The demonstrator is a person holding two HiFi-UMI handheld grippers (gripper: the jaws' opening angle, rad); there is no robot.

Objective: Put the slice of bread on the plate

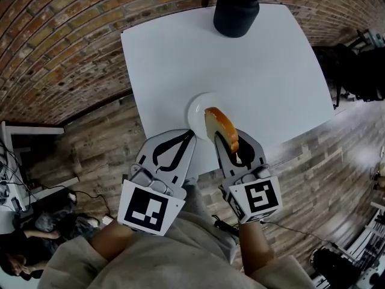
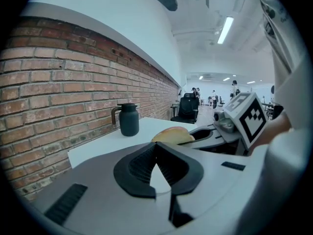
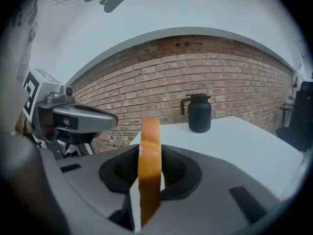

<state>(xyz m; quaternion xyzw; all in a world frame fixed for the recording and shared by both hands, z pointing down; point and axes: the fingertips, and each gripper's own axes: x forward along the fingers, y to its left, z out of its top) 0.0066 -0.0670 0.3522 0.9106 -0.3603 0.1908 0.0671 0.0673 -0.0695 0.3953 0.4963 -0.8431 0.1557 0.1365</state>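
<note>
A golden-crusted slice of bread [image 1: 220, 127] stands on edge between the jaws of my right gripper [image 1: 227, 142], which is shut on it. The slice hangs over the near right rim of a small white plate [image 1: 197, 108] by the table's front edge. In the right gripper view the bread [image 3: 149, 168] rises upright between the dark pads of the right gripper [image 3: 149, 155]. My left gripper [image 1: 190, 136] is just left of it, tips at the plate's near edge. Its jaws meet with nothing between them, as the left gripper view [image 2: 155, 146] shows, with the bread [image 2: 172, 135] beyond.
A black jug [image 1: 236, 8] stands at the far edge of the white table [image 1: 252, 71]; it also shows as the jug [image 2: 128, 120] and the jug [image 3: 199, 112]. Brick wall runs behind the table. Black chairs [image 1: 361, 65] stand at the right on the wooden floor.
</note>
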